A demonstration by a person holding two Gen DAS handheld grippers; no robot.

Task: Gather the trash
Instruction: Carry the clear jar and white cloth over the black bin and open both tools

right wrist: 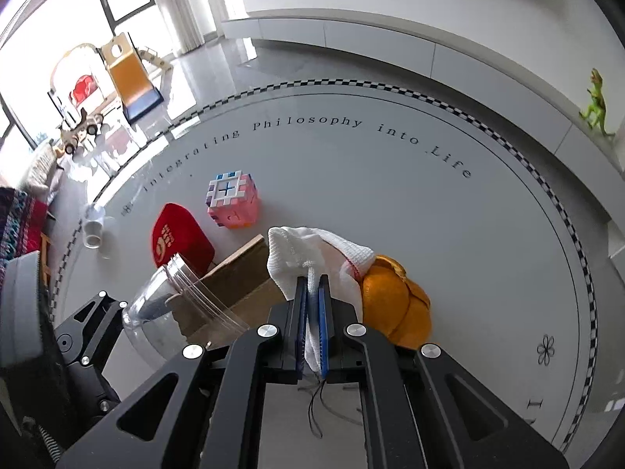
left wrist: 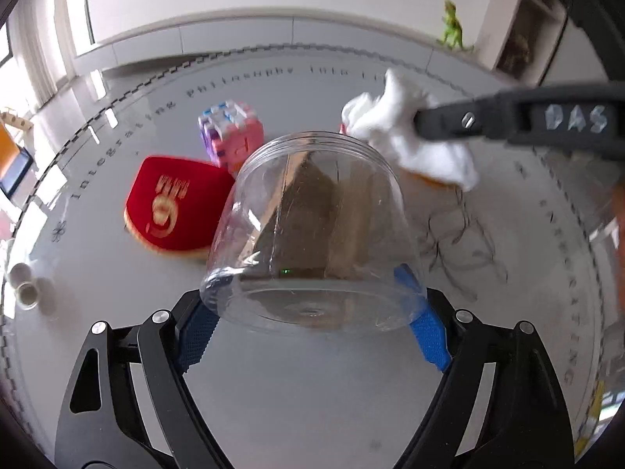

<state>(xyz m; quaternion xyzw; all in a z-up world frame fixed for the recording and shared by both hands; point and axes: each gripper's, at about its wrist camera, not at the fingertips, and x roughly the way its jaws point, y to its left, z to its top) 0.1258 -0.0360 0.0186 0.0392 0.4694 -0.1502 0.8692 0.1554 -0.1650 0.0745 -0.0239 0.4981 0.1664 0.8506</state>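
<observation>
White cloth (right wrist: 312, 258) between right tongs (right wrist: 312, 293)

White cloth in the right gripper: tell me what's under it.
The white cloth, pinched by the right gripper, drapes over orange peel, whose right part shows. Whatever lies beneath the cloth's middle is covered.

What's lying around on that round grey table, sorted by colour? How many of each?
Clear: 3, jar, two cups
Red: 1, pouch
Pink: 1, cube
White: 1, cloth
Orange: 1, peel
Brown: 1, cardboard
Total: 8
</observation>
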